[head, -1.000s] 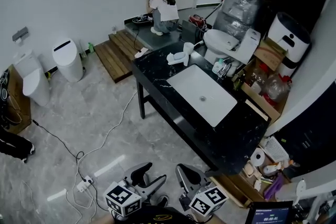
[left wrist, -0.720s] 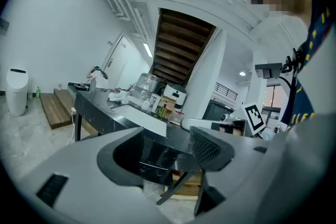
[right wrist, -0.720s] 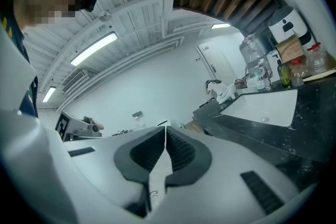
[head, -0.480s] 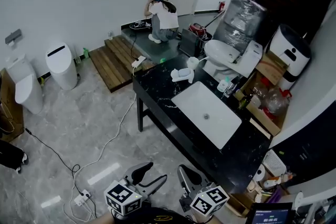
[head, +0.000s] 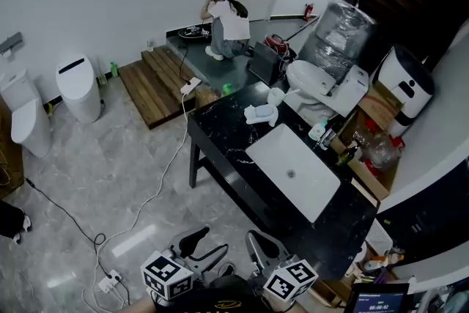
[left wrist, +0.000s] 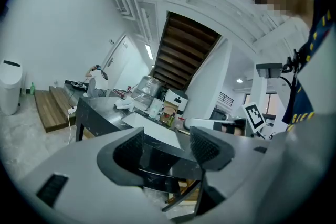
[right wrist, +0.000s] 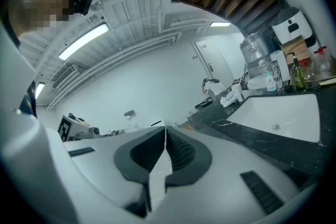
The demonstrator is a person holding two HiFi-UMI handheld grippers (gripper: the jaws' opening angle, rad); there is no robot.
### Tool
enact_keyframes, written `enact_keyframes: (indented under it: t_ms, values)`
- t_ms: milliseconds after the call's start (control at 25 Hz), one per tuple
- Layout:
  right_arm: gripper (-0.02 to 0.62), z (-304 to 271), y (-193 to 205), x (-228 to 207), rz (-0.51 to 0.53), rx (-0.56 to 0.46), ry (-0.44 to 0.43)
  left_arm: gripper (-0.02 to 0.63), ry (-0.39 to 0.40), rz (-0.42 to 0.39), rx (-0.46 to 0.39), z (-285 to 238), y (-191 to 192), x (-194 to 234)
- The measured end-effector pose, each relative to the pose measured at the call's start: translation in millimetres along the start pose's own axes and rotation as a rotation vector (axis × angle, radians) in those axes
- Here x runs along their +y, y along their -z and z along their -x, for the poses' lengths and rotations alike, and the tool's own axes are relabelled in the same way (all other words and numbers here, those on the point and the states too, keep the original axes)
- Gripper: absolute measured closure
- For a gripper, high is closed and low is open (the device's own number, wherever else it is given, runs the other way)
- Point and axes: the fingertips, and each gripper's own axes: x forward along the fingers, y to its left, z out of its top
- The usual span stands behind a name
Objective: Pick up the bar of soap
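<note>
A black counter (head: 220, 130) with a white sink (head: 299, 171) stands ahead of me. On its far end lies a small white object (head: 260, 113) beside a white cup (head: 276, 95); I cannot make out a bar of soap. Both grippers hang low at the bottom of the head view, well short of the counter. My left gripper (head: 205, 248) is open and empty, and its own view shows a wide gap between the jaws (left wrist: 168, 141). My right gripper (head: 261, 248) is shut with the jaws touching (right wrist: 165, 136), nothing between them. The sink (right wrist: 283, 110) shows at the right of that view.
A person (head: 223, 18) crouches on a dark platform by the door. Two toilets (head: 73, 84) stand at the left wall, and another (head: 315, 80) sits behind the counter beside a plastic-wrapped item (head: 338, 29). Cables (head: 157, 179) and a power strip (head: 110, 278) lie on the floor. Boxes and bottles (head: 359, 146) crowd the right.
The head view has shifted, so the counter and sink sit lower and further right. Both grippers stay at the bottom edge with unchanged jaws.
</note>
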Motion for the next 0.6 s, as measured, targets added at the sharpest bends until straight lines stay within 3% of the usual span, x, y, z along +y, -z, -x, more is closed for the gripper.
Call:
enact_keyframes:
  t_ms: [600]
  values:
    - [0.577,-103,-22,-38,-0.037,0.039,-0.121,0.319,-0.09,-0.01,0.01,-41,-35,76]
